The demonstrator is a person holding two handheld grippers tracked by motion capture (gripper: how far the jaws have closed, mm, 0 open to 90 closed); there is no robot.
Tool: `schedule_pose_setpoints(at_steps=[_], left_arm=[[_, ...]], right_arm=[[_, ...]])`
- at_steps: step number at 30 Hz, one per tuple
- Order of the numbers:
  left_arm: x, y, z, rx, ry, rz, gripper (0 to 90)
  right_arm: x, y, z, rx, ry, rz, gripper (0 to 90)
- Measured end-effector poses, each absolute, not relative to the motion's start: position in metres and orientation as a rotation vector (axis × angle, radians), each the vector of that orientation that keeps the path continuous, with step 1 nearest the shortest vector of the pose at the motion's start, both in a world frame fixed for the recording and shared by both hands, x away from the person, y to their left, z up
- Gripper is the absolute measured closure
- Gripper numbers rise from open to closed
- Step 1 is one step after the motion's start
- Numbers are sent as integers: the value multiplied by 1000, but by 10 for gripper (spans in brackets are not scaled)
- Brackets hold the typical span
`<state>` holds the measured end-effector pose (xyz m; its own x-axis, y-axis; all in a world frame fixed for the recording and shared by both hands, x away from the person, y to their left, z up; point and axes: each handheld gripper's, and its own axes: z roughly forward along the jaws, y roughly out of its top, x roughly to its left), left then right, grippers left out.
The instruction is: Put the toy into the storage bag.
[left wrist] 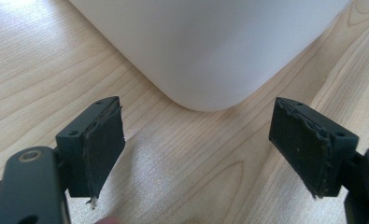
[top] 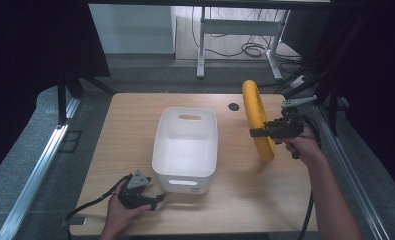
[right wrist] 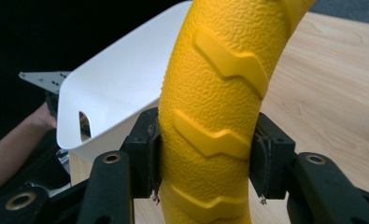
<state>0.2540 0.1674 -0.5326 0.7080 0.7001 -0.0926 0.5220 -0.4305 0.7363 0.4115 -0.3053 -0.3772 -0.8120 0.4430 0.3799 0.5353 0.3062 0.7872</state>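
Observation:
A yellow textured ring (top: 257,120) stands on edge above the right part of the wooden table (top: 265,190), held up by my right gripper (top: 262,132). Both pads press on its rim in the right gripper view, where the ring (right wrist: 219,93) runs up between the jaws of the right gripper (right wrist: 205,158). A white plastic bin (top: 187,147) with handle slots sits at the table's middle, nothing inside it. My left gripper (top: 157,200) rests near the bin's front left corner. Its jaws stand wide apart in the left gripper view, left gripper (left wrist: 198,140) facing the rounded bin corner (left wrist: 205,51).
A small dark round hole (top: 233,106) marks the table behind the bin. Metal rails run along both table sides. A white desk frame (top: 237,30) and cables stand on the floor beyond the far edge.

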Motion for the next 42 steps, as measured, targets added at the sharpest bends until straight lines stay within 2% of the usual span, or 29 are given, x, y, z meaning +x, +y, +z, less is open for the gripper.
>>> schedule_pose_setpoints(at_steps=[23,42], left_arm=[[254,168,-532,2129,926,295,181],[253,167,-533,2127,929,292,181]], right_arm=[[387,-284,-366,-961,-2431,-1773,514],[342,-243,-369,-1186,-2285,-2261,511]])
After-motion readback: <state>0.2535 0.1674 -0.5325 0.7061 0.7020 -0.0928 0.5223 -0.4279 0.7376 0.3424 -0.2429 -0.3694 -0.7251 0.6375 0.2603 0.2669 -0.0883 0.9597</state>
